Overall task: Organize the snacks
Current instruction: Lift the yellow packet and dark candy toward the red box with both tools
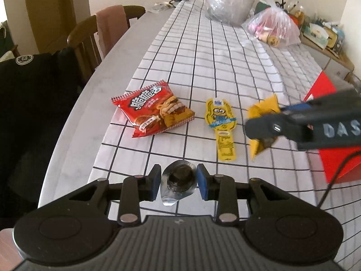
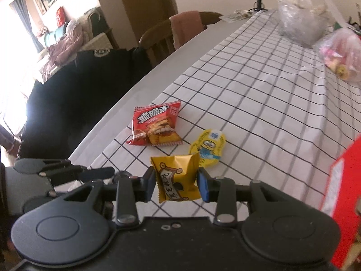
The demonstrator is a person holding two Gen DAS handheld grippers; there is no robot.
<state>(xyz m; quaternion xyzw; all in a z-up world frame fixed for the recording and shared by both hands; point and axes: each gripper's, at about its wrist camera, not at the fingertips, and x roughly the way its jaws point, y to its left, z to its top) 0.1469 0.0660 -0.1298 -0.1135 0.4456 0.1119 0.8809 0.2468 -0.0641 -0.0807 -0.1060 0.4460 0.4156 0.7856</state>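
Right wrist: hand-held gripper (image 2: 176, 186) clamping yellow packet (image 2: 177, 178)

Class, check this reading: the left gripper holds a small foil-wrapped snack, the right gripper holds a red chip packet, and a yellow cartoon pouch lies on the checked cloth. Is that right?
One detail is wrong. The right gripper holds a yellow packet, not a red one; the red chip packet lies on the checked cloth, as the right wrist view shows. The left gripper does hold the foil-wrapped snack, and the yellow cartoon pouch lies on the cloth.

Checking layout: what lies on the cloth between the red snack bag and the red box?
Left wrist view: only the yellow cartoon packet lies on the cloth between red snack bag and red box.
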